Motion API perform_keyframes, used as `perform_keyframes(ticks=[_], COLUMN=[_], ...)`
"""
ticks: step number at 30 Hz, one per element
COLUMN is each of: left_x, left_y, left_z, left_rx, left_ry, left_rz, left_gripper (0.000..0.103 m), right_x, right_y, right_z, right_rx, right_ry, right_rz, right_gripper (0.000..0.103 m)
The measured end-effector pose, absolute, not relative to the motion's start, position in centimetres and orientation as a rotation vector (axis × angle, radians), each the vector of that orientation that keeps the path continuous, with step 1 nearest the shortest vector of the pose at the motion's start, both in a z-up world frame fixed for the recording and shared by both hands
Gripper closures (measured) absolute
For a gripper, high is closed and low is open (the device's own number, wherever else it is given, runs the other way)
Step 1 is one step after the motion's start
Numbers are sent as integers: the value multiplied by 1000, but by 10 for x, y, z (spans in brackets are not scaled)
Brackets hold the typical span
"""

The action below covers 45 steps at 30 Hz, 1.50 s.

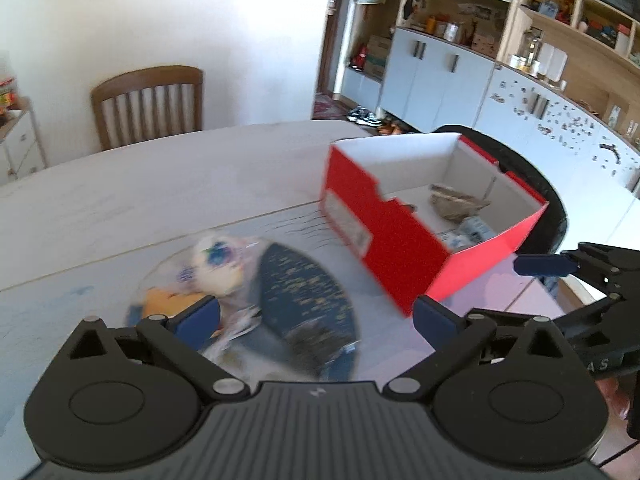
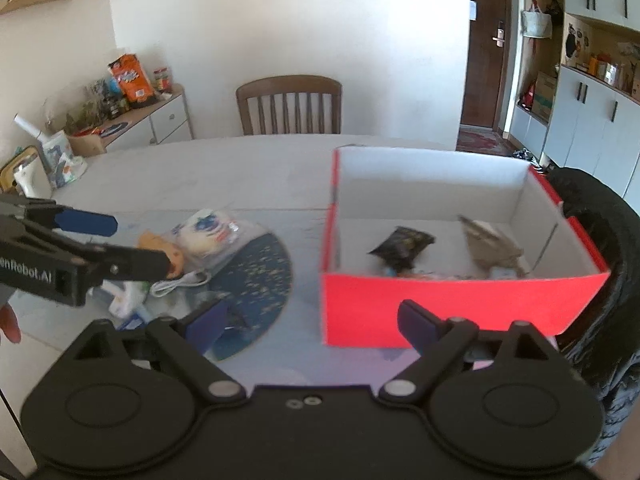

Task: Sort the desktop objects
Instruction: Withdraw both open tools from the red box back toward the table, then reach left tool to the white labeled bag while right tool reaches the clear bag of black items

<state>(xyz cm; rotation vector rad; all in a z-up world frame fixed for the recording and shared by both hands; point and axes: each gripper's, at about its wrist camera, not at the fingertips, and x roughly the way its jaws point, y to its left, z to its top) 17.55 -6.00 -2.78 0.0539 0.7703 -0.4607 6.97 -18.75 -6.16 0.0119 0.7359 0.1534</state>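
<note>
A red cardboard box (image 2: 440, 304) with a white inside stands on the table's right side. It holds a black packet (image 2: 402, 246) and a crumpled beige packet (image 2: 488, 248). To its left a pile lies on a dark blue speckled mat (image 2: 260, 276): a white wrapped bun (image 2: 206, 232), an orange item (image 2: 160, 246) and a white cable (image 2: 180, 282). My left gripper (image 1: 314, 320) stands open above this pile (image 1: 216, 264), with nothing between its fingers. My right gripper (image 2: 314, 324) is open too, in front of the box's near left corner, and it is empty.
A pale table (image 1: 160, 192) carries everything. A wooden chair (image 2: 289, 106) stands at its far side. A sideboard (image 2: 160, 118) with snack bags is at the left. Cabinets and shelves (image 1: 460, 64) line the right wall. A dark padded seat (image 2: 600, 232) sits right behind the box.
</note>
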Motion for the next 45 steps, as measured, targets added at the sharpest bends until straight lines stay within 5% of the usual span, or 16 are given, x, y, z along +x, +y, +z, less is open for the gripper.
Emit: perform_keyframes(ticks=[32, 45], left_x=[218, 231], left_y=[67, 82], left_z=[-104, -125], left_rx=[57, -6], left_ry=[841, 892], left_rz=[-275, -319], left_gripper=[0, 1], right_x=[131, 145], right_y=[-106, -98], right_z=[-136, -154], right_rx=[-59, -82], right_ry=[862, 910], right_rz=[168, 199], right_gripper=[11, 20])
